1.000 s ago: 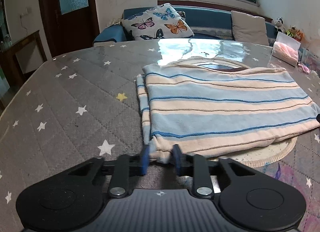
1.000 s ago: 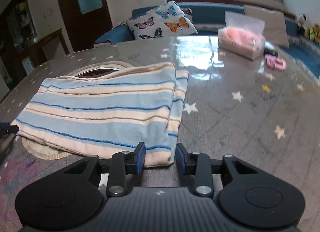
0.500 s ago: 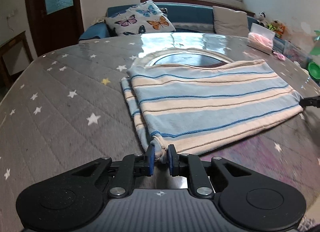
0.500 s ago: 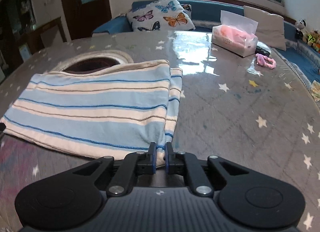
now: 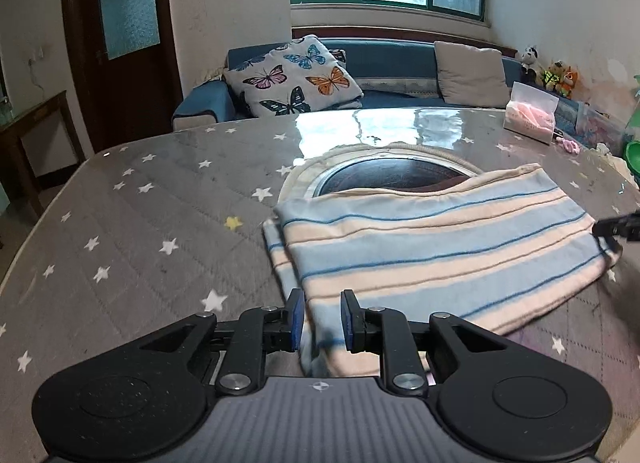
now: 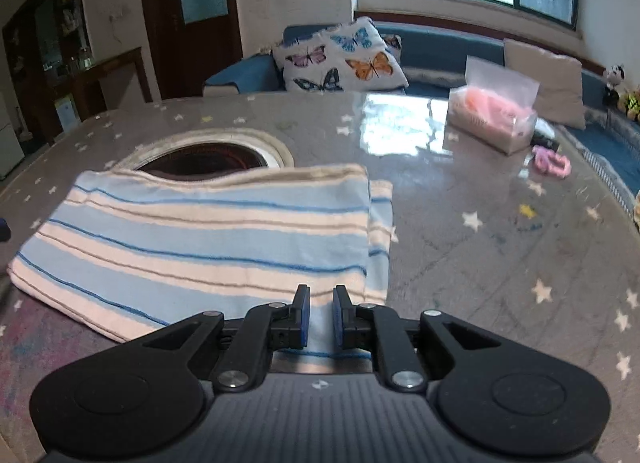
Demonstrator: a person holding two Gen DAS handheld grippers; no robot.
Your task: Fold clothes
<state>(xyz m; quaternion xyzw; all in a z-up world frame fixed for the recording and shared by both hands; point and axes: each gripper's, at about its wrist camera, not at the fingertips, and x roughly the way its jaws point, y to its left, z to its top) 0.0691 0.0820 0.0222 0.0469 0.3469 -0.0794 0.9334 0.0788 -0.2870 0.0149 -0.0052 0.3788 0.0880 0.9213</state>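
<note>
The folded striped cloth (image 5: 440,255) lies on the worktop (image 5: 140,231), partly over a round hole with a pale rim (image 5: 384,175). Its long side runs from left to right, and the blue and cream stripes run the same way.

The left gripper (image 5: 322,321) holds the near left corner; the cloth is bunched between its blue fingers (image 5: 295,319) and lifted a little. The right gripper (image 6: 319,315) has just been closing and then eased a little, and its fingers (image 6: 305,317) pinch the near right corner of the cloth (image 6: 200,239).

On the left, the gray starry worktop is bare out to its edge. On the right there is open room too, up to a tissue box (image 6: 494,119) and a pink hair tie (image 6: 552,161) far back.

The cloth looks soft and fuzzy, with 2 layers showing at each short end.
</note>
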